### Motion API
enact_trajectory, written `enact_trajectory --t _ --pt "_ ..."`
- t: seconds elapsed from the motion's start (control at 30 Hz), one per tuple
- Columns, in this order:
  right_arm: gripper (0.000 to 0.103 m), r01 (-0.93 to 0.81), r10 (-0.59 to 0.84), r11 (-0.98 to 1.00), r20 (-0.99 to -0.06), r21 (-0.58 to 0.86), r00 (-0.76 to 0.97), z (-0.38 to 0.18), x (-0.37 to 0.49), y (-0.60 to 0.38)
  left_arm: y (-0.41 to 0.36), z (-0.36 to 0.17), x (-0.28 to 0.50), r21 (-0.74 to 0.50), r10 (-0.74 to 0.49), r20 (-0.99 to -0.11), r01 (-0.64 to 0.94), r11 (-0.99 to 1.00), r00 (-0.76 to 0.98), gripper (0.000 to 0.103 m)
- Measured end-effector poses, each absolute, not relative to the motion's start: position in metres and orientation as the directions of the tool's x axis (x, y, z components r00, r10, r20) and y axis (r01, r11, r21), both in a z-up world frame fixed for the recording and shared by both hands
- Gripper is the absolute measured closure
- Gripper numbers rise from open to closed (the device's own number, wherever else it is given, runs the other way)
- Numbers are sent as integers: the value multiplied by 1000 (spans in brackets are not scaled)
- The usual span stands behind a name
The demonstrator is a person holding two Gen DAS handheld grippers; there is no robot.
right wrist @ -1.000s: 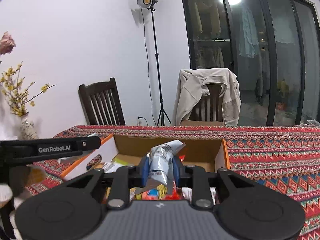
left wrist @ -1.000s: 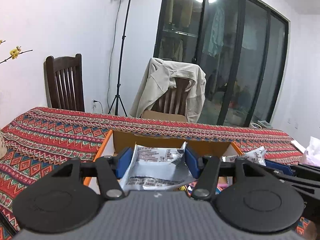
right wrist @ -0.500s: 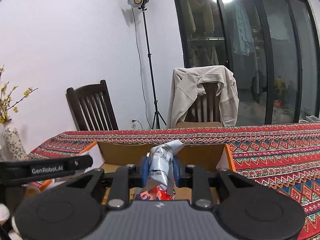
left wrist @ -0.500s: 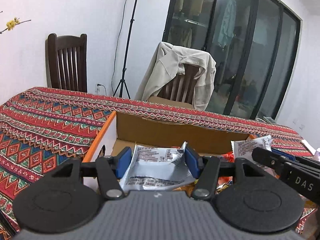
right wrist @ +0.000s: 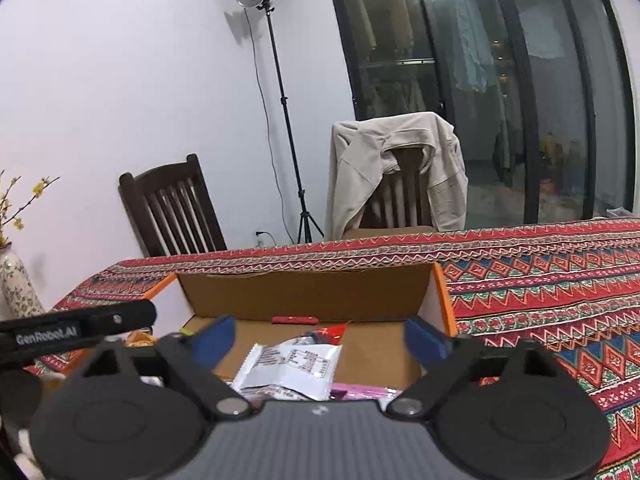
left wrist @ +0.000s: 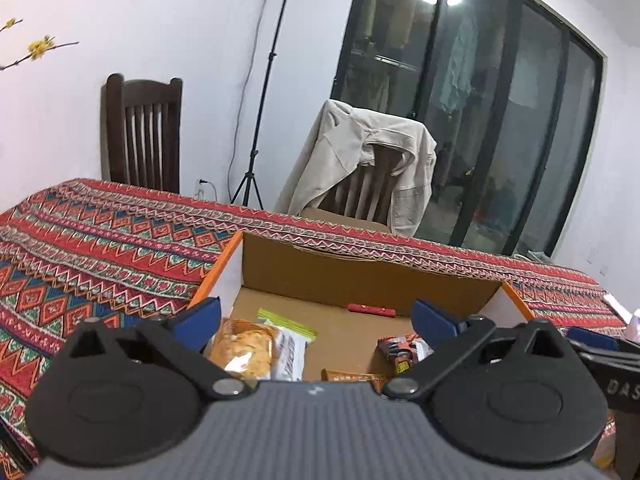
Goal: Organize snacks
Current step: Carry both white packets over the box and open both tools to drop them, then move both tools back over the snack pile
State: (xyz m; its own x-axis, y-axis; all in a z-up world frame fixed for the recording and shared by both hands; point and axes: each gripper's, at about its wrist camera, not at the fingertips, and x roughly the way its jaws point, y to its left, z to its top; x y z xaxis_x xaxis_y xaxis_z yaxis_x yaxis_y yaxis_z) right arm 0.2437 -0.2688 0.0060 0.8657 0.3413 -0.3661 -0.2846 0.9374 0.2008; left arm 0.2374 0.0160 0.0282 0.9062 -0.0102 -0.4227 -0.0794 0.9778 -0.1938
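Note:
An open cardboard box with orange edges (left wrist: 360,280) sits on the patterned tablecloth; it also shows in the right wrist view (right wrist: 304,292). My left gripper (left wrist: 316,320) is open and empty above the box. Below it lie an orange snack bag (left wrist: 244,348), a white packet (left wrist: 288,356) and a dark wrapper (left wrist: 400,354). My right gripper (right wrist: 318,340) is open and empty over the box. A silver-white packet (right wrist: 292,368) lies under it among other snacks. A small red bar (right wrist: 294,320) lies by the back wall.
The red patterned tablecloth (right wrist: 540,280) covers the table. A dark wooden chair (right wrist: 172,212) and a chair with a beige jacket (right wrist: 400,176) stand behind. A light stand (right wrist: 280,120) is by the wall. A flowered vase (right wrist: 16,288) stands at the left.
Both grippers have opened and let go of their silver packets, which dropped into the box. Both views have tilted down toward the box's inside.

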Motion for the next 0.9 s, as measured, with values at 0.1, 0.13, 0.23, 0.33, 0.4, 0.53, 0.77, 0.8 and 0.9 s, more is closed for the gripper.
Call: enact_trajectory --t 0.1,0.13,0.23,0.33,0.4,0.53,0.77,0.8,0.9 --pt "0 -271 323 944 -365 189 873 5 242 -268 17 28 238 -186 6 -428 -94 978 904 0" --pt "0 -270 322 945 -368 186 872 5 243 -268 16 28 238 -181 7 -429 -94 979 903 0" --pt "0 -265 317 946 -369 186 874 5 242 -269 13 32 235 -169 5 -421 -84 982 907 0" --pt "0 -255 306 950 -370 183 877 8 240 -270 9 40 230 -149 14 -407 -82 985 913 0" --pt "0 -237 284 957 -376 168 882 12 236 -269 8 48 223 -145 24 -401 -89 985 916 0" --pt "0 -231 270 962 -365 147 891 26 220 -269 10 62 210 -150 35 -402 -104 983 915 0" --pt "0 -273 291 957 -367 103 884 38 192 -268 15 71 185 -126 30 -435 -94 988 900 0" --pt "0 -277 293 956 -369 97 882 38 188 -269 15 70 180 -122 27 -438 -89 989 898 0" --pt "0 -294 305 952 -384 89 871 36 177 -274 18 65 167 -103 22 -456 -77 992 890 0"
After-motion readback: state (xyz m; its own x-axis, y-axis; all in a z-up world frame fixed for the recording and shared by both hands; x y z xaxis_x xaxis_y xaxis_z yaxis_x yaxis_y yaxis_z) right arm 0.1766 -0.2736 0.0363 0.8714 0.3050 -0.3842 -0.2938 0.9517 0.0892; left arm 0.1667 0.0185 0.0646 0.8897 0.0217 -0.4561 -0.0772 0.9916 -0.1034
